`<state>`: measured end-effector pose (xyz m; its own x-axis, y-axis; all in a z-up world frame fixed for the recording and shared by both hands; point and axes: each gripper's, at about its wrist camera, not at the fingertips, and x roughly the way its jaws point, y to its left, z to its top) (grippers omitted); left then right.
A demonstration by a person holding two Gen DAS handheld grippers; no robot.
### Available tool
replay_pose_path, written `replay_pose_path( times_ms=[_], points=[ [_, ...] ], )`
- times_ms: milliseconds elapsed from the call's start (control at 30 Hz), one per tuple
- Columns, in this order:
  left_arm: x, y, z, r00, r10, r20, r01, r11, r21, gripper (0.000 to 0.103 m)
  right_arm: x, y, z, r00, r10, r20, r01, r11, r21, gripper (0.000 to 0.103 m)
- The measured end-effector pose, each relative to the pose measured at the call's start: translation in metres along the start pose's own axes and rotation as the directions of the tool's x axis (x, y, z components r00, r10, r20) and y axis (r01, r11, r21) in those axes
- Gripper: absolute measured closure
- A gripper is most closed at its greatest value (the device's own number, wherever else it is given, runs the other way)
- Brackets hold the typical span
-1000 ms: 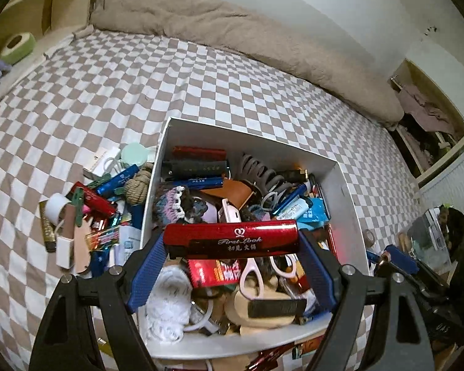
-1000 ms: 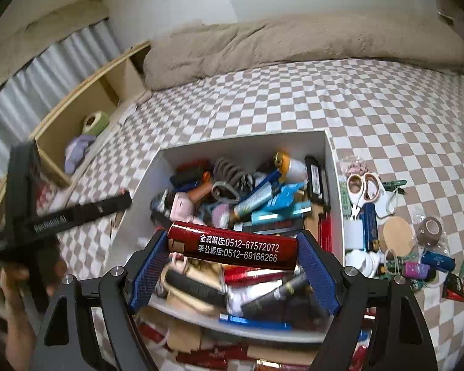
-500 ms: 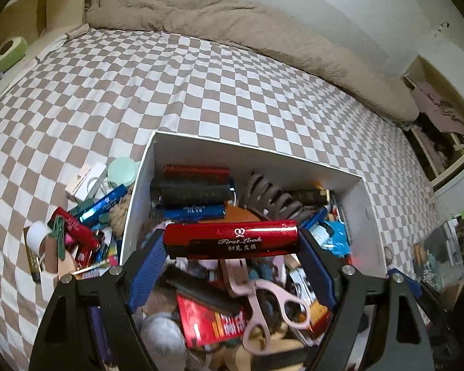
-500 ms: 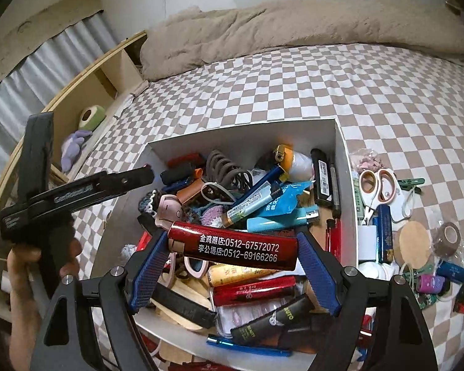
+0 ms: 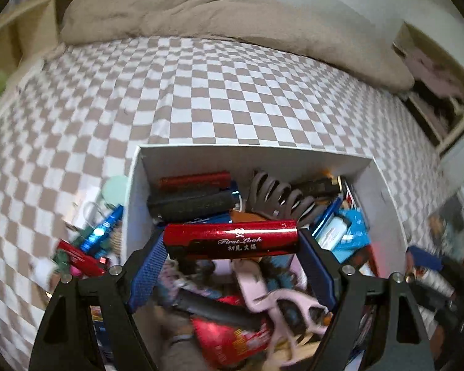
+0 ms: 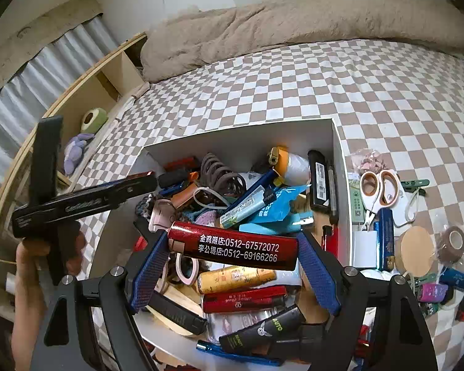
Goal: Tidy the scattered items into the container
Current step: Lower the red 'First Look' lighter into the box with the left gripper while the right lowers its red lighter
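Broadly, your scene lay on a bed with a soft brown-and-white checked sheet point(image 6: 340, 92) and a plush beige duvet point(image 6: 294, 21) bunched along its far edge. On that sheet sat the white, square-walled container point(image 6: 335, 160), heaped with small goods: a ribbed brown hair claw point(image 6: 219, 176), a glossy blue foil packet point(image 6: 275, 207), a matte black tube point(image 6: 263, 330) and pink-handled scissors point(image 5: 281, 303). You held your left gripper point(image 5: 232, 241) above the box, its blue textured pads pinching a shiny red cylindrical lighter point(image 5: 232, 239) end to end, crosswise between the fingers. Your right gripper point(image 6: 232, 249) did likewise, clamped on a second red lighter point(image 6: 233, 249) printed with white characters and digits, tilted slightly and hanging over the box's near half. From the right wrist view, your left hand point(image 6: 27, 266) gripped the black handle at the picture's left. Scattered items waited on the sheet just right of the box: orange-and-white scissors point(image 6: 379, 191), a round cork coaster point(image 6: 417, 247), a roll of brown tape point(image 6: 453, 241) and a blue lighter point(image 6: 385, 238).
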<state>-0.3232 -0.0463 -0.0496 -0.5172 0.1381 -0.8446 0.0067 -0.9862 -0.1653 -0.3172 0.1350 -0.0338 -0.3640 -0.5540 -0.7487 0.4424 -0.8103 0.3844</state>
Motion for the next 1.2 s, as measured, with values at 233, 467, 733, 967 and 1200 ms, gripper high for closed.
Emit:
replay_pose_path(
  times_ms=[233, 467, 733, 967, 1200],
  points=[
    [-0.014, 0.001, -0.021, 0.998, 0.050, -0.027, -0.044, 0.980, 0.194, 0.020, -0.005, -0.007, -0.005, 1.000, 0.030, 0.010, -0.030, 0.999, 0.021, 0.020],
    [-0.001, -0.014, -0.048, 0.980, 0.184, -0.080, -0.134, 0.897, 0.421, 0.020, -0.007, -0.006, -0.006, 0.999, 0.031, 0.015, -0.032, 0.999, 0.019, 0.020],
    [0.017, -0.034, -0.044, 0.979, 0.194, -0.069, -0.140, 0.872, 0.469, 0.019, -0.008, -0.001, -0.005, 0.999, 0.032, 0.024, -0.032, 0.999, 0.003, 0.020],
    [0.019, -0.032, -0.030, 0.988, 0.145, -0.050, -0.114, 0.913, 0.391, 0.016, -0.013, -0.003, -0.005, 0.998, 0.045, 0.037, -0.046, 0.999, 0.009, 0.020],
    [-0.007, -0.015, -0.017, 1.000, -0.004, -0.011, 0.007, 0.973, 0.230, 0.016, -0.014, -0.004, -0.004, 0.998, 0.051, 0.037, -0.052, 0.998, 0.021, 0.020]
  ],
)
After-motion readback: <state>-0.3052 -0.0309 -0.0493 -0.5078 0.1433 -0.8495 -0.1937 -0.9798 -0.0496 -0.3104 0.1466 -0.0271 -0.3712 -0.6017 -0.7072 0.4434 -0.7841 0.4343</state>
